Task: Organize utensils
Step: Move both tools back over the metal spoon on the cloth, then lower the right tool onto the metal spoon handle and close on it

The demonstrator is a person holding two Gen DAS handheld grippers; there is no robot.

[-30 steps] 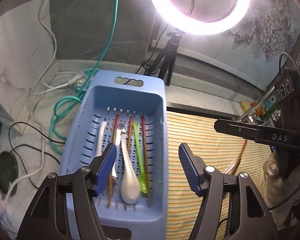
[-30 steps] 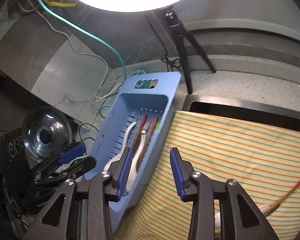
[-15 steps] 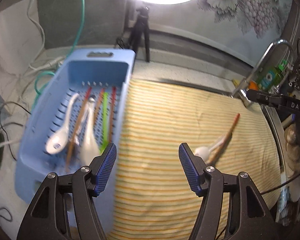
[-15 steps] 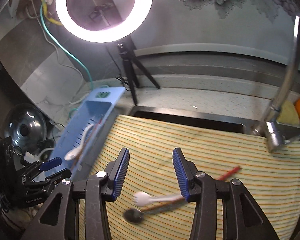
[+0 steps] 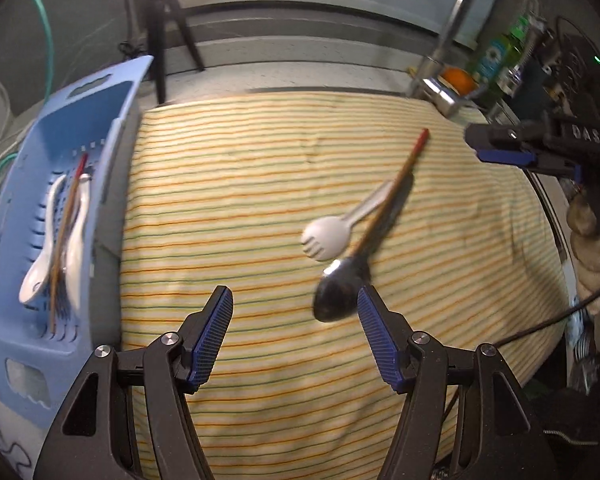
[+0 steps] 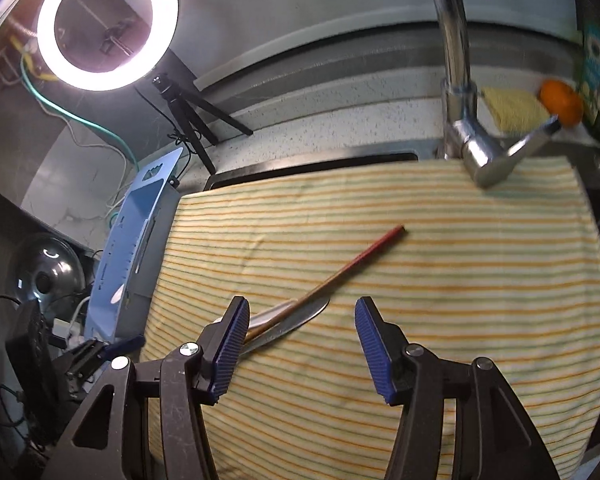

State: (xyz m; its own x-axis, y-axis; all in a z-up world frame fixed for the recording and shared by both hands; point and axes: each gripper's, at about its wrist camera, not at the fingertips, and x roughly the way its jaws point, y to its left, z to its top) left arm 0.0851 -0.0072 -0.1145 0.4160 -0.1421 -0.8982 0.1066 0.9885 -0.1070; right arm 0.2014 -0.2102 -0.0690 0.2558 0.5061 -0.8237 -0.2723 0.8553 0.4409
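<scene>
Jaws: left gripper (image 5: 292, 312) and right gripper (image 6: 300, 330) spread, empty.
Metal spoon (image 5: 338, 290): bowl beside left gripper's right finger.
Chopstick (image 6: 350, 264): ahead, between right fingers.

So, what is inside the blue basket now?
The blue basket holds two white spoons and a red-tipped chopstick. Motion blur and the basket wall hide whatever else lies there.

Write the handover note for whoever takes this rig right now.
Left gripper: open, empty, over the striped cloth.
Right gripper: open, empty, near the handle ends of the utensils on the cloth.
Done: two white spoons and chopsticks lie in the blue basket.
Left: white spork, metal spoon and red-tipped chopstick, bunched together on the cloth, go to the basket.
</scene>
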